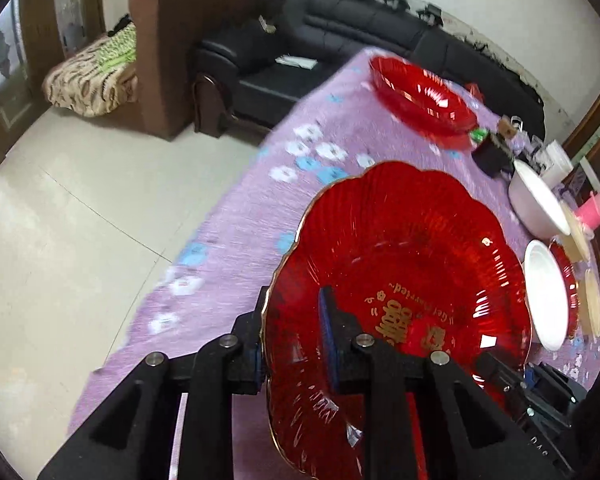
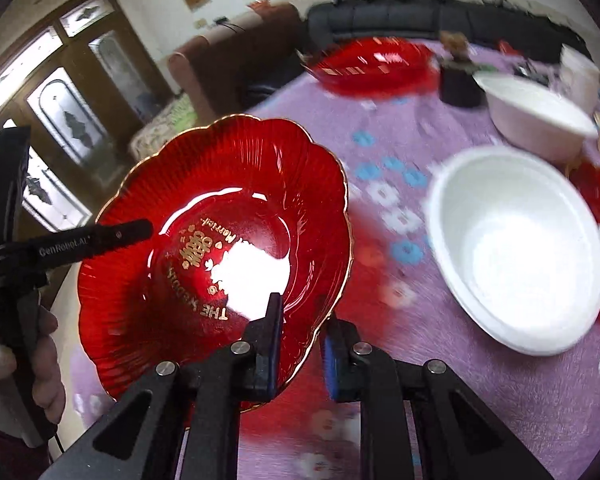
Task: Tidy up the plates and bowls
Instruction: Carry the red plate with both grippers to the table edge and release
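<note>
Both jaws gripping red scalloped plate (image 2: 220,216) by opposite rim edges, keeping it level off table (image 2: 400,320).

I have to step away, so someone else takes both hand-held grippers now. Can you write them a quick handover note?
Left hand-held gripper: shut on the rim of the red plate.
Right hand-held gripper: shut on the opposite rim of that same plate, which both hold tilted over the purple tablecloth.
On the table: a white bowl, a second white bowl, another red plate.
Done: plate gripped.
Left: set it down; sort the rest.
</note>
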`<state>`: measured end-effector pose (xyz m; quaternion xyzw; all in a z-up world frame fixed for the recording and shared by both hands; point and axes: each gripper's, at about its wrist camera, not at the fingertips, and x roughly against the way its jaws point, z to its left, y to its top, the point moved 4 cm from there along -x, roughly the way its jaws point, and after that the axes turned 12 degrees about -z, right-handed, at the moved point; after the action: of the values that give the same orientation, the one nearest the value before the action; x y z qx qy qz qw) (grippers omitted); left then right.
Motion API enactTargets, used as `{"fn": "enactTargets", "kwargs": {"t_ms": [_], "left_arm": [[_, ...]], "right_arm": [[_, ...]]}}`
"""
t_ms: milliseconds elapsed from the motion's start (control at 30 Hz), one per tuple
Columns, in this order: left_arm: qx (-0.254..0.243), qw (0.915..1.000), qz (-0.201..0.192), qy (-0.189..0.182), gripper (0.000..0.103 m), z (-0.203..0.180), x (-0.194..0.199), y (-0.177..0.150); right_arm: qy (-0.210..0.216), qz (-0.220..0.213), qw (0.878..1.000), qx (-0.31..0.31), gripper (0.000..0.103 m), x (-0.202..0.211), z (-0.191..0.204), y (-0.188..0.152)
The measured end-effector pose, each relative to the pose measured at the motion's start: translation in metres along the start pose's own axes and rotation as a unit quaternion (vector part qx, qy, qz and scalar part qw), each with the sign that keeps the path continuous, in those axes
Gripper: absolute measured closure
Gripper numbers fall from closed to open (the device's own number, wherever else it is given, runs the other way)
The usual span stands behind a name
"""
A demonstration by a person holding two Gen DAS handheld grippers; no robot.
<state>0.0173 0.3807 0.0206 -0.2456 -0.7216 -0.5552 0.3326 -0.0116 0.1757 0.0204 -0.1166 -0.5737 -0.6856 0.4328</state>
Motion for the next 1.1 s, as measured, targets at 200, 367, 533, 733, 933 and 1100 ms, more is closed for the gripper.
{"fn": "enactTargets", "kwargs": {"t_ms": [200,367,533,733,933,1100], "left_arm": [[0.003,0.9999,0.001,0.014,0.067,-0.002,0.005,0.001],[0.01,0.998,-0.053,0.032,0.052,0.012,0.059,0.006],[0.046,0.9899,-0.13,0.034,0.03,0.026,0.13,0.002],[0.071,0.9829,-0.168,0.028,0.028,0.018,0.172,-0.013],[0.087,0.982,-0.167,-0.017,0.023,-0.016,0.173,-0.028],[0.05,0.9873,-0.127,-0.082,0.023,-0.087,0.138,-0.044]], "right_arm": [[-0.012,0.006,1.0,-0.007,0.081,-0.002,-0.018,-0.001],[-0.008,-0.009,1.0,0.013,0.074,0.012,-0.01,0.0],[0.0,-0.019,1.0,0.023,0.067,0.028,-0.008,-0.005],[-0.023,-0.028,0.998,0.059,0.063,0.045,-0.007,-0.016],[-0.023,-0.074,0.996,0.049,0.054,0.108,-0.026,-0.027],[-0.079,-0.109,0.991,0.025,0.045,0.161,-0.081,-0.039]]}}
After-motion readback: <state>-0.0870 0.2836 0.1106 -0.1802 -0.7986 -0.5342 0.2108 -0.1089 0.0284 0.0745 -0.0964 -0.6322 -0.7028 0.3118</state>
